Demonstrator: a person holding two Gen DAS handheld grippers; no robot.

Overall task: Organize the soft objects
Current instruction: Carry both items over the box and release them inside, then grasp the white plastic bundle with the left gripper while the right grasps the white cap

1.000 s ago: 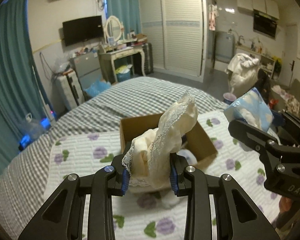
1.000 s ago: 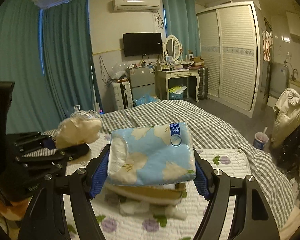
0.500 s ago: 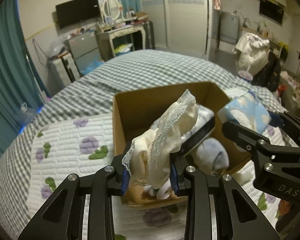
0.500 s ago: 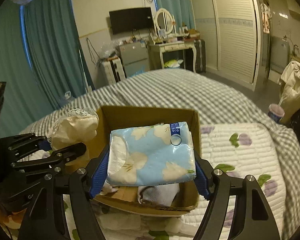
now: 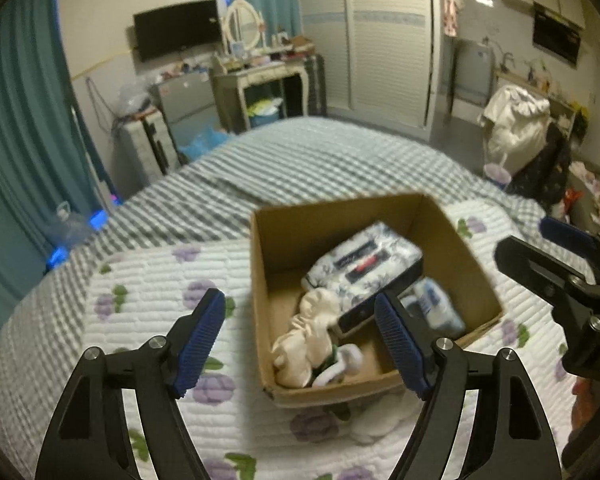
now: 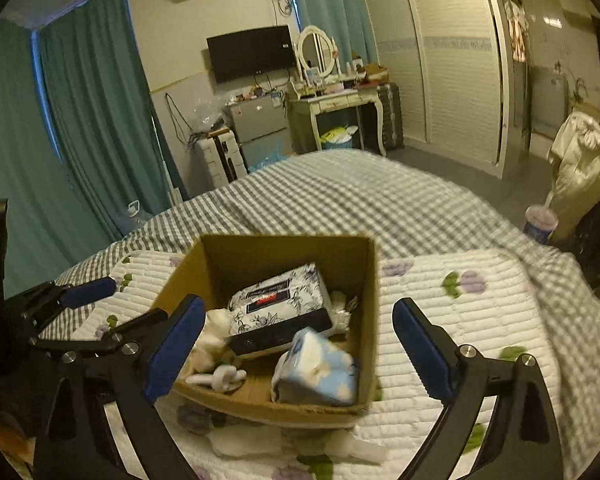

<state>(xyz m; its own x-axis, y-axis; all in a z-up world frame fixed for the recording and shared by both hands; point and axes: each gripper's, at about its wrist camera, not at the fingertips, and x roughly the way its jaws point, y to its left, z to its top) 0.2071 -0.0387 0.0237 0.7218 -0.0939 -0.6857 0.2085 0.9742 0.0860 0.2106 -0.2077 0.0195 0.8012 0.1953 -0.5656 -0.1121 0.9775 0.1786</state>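
A cardboard box (image 5: 284,240) (image 6: 372,320) stands on the quilted floral bedspread. In it lie a cream lace garment (image 5: 304,340), a white floral tissue pack (image 5: 360,264) (image 6: 280,296) and a blue floral tissue pack (image 6: 320,372) (image 5: 436,308). My left gripper (image 5: 300,344) is open and empty just above the box's near left corner. My right gripper (image 6: 296,344) is open and empty above the box's near side. Each gripper shows at the edge of the other's view.
White soft pieces (image 6: 340,448) lie on the bedspread (image 5: 140,320) in front of the box. A grey checked blanket (image 5: 300,160) covers the far bed. A suitcase, fridge, dressing table and wardrobe stand beyond.
Both grippers opened above the box. The cream garment dropped from the left one and the blue tissue pack from the right one; both now lie inside the box.
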